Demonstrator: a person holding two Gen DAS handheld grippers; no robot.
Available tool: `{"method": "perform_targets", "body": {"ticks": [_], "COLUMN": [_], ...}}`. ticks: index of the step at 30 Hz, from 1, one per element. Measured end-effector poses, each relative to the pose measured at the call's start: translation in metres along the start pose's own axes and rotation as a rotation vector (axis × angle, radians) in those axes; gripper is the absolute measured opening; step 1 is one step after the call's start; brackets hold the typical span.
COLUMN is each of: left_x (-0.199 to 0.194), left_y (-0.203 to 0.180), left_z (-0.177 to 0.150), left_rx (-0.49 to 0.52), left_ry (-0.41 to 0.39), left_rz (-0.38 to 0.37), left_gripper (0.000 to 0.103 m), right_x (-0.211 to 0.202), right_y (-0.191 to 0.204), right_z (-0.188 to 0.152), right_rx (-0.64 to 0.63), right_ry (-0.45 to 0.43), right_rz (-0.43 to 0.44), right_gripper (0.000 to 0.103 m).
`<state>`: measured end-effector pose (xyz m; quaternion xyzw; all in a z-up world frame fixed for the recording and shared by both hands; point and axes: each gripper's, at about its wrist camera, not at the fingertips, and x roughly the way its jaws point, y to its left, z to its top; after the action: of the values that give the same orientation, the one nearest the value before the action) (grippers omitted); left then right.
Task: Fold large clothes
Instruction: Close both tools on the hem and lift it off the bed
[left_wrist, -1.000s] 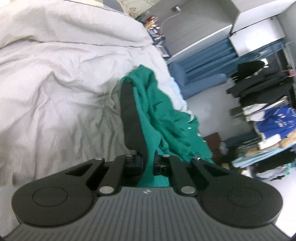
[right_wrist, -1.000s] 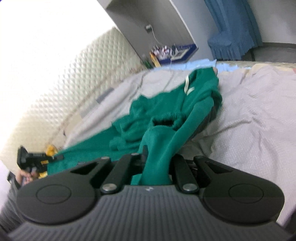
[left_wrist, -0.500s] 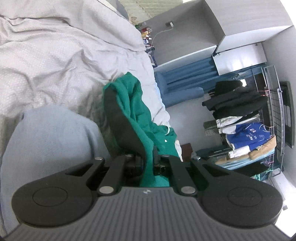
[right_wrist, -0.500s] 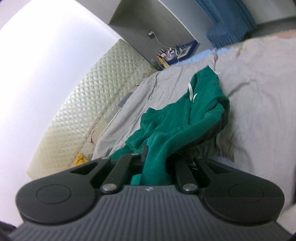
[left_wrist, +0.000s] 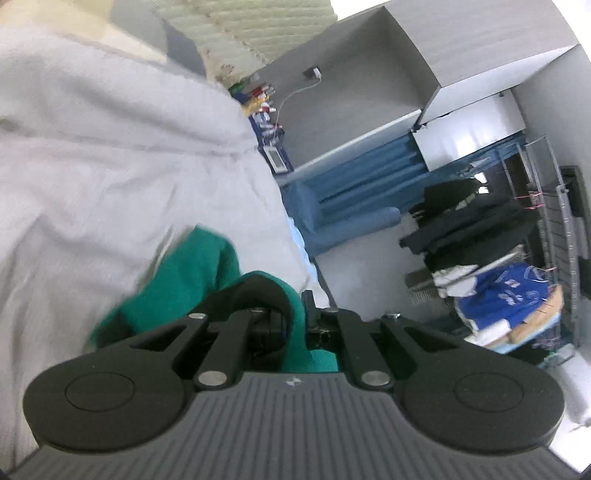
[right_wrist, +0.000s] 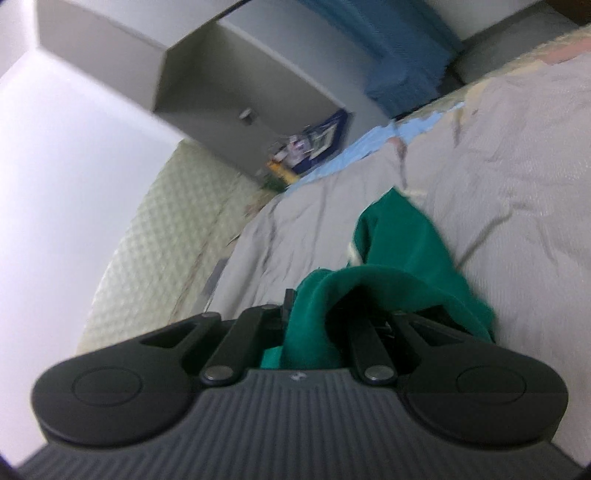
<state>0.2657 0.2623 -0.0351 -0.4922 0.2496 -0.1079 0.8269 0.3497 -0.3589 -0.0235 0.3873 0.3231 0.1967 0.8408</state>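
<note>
A large green garment (left_wrist: 199, 273) with a dark inner lining lies bunched on the bed's grey cover (left_wrist: 92, 177). My left gripper (left_wrist: 301, 325) is shut on a fold of it; the cloth drapes over the left finger and hides the tips. In the right wrist view the same green garment (right_wrist: 391, 243) runs from the bed cover (right_wrist: 517, 184) up into my right gripper (right_wrist: 314, 325), which is shut on another part of it. A pale drawstring shows beside the cloth there. Both views are blurred.
A quilted headboard (right_wrist: 147, 236) lies beyond the bed. Beside the bed stands a cluttered bedside shelf (left_wrist: 266, 114) and a grey cabinet (left_wrist: 369, 85). Blue curtains (left_wrist: 354, 192) and a clothes rack (left_wrist: 498, 251) with dark and blue clothes fill the room's right side.
Both grippers swung with the green garment still gripped. The cloth now bunches closer to the fingers, and less of it lies spread on the bed. The grey cloth seen near the left gripper is gone from view.
</note>
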Motion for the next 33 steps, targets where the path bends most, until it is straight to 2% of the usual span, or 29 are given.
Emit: {"method": "perform_targets", "body": {"ticks": [5, 8, 14, 17, 23, 25, 29, 33], "left_x": [0.077, 0.124, 0.213, 0.249, 0.287, 0.296, 0.308, 0.303], "left_y": [-0.023, -0.021, 0.02, 0.054, 0.108, 0.115, 0.122, 0.122], "left_z": [0.035, 0.051, 0.063, 0.063, 0.064, 0.063, 0.065, 0.063], "left_rx": [0.051, 0.087, 0.13, 0.148, 0.151, 0.159, 0.171, 0.186], "left_ry": [-0.043, -0.07, -0.109, -0.083, -0.028, -0.019, -0.003, 0.003], "left_rz": [0.048, 0.083, 0.119, 0.14, 0.153, 0.163, 0.161, 0.175], "left_gripper": [0.008, 0.009, 0.009, 0.009, 0.012, 0.013, 0.013, 0.013], "right_x": [0.05, 0.081, 0.134, 0.155, 0.188, 0.195, 0.204, 0.206], "right_y": [-0.014, -0.032, -0.069, -0.081, -0.111, -0.118, -0.115, -0.114], "right_z": [0.034, 0.051, 0.06, 0.061, 0.059, 0.06, 0.059, 0.059], "right_rx": [0.079, 0.141, 0.198, 0.176, 0.191, 0.202, 0.125, 0.116], "right_ry": [-0.031, -0.045, -0.079, -0.077, -0.047, -0.035, -0.024, -0.021], "right_rz": [-0.093, -0.115, -0.155, -0.183, -0.185, -0.191, -0.231, -0.241], "right_gripper": [0.009, 0.009, 0.01, 0.01, 0.01, 0.01, 0.01, 0.011]}}
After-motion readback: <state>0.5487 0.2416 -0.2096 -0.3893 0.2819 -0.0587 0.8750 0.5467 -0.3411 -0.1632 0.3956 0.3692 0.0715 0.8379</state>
